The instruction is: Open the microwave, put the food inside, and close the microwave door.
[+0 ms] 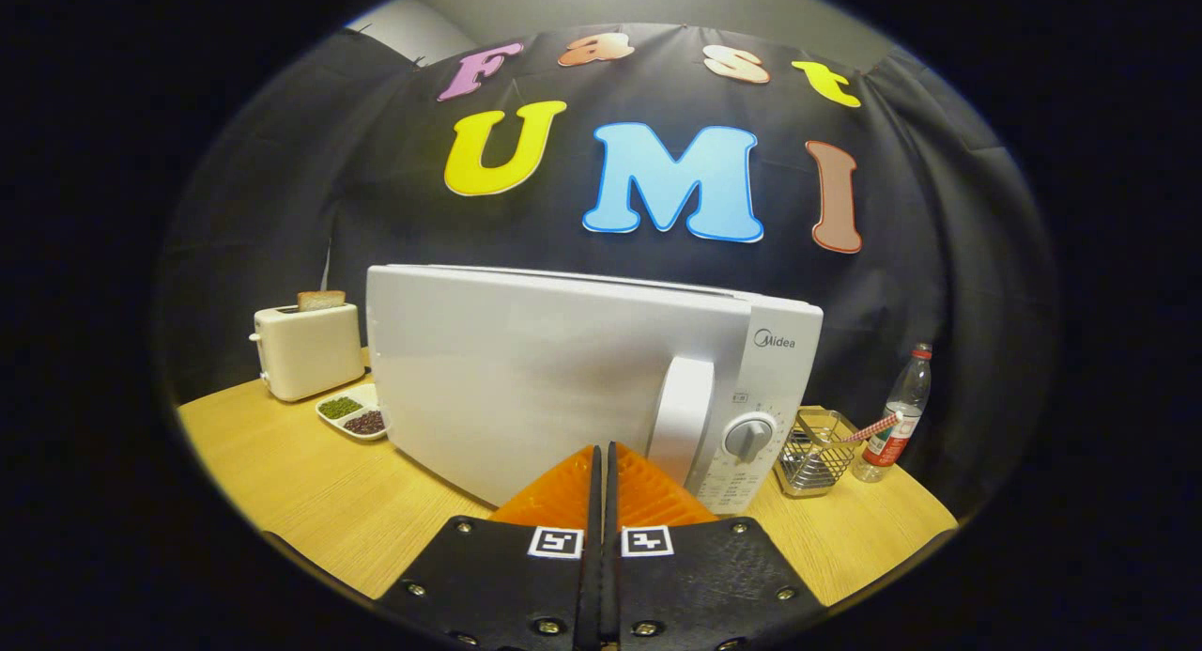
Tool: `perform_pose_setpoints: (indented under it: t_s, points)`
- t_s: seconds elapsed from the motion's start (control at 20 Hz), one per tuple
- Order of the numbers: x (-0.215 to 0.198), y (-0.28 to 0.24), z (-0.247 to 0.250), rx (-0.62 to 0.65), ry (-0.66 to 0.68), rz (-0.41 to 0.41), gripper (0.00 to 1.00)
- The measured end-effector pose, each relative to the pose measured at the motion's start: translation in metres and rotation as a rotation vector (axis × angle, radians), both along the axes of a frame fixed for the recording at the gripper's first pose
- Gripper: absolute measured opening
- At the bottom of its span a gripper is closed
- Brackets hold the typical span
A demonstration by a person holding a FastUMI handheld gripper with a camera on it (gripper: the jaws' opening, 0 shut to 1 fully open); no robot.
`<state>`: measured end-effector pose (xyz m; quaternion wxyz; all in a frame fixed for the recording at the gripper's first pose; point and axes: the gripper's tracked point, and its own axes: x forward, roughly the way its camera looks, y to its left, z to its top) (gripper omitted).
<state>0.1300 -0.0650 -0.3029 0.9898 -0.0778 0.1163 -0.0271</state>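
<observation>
A white microwave [526,379] stands on the wooden table [310,482] just ahead of my fingers, its door shut. Its upright white handle [681,416] sits a little right of my fingertips, with a round dial [748,437] on the control panel beyond it. My gripper [603,449] is shut, the two fingers pressed together with nothing between them, their tips close to the lower door face. A small white dish [355,414] with two compartments of green and dark red beans lies left of the microwave.
A cream toaster [308,350] with a bread slice [321,300] sticking up stands at the back left. Right of the microwave are a wire mesh holder [815,452] and a plastic bottle [900,414]. Bare table lies to the front left.
</observation>
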Motion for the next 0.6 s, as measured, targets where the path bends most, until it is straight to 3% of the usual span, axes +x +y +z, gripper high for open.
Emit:
perform_pose_setpoints:
  t_s: [0.45,0.6]
  points:
    - [0.051,-0.014,-0.006,0.026,0.029,-0.064,0.00]
    - [0.061,-0.023,-0.009,-0.025,0.022,-0.097,0.01]
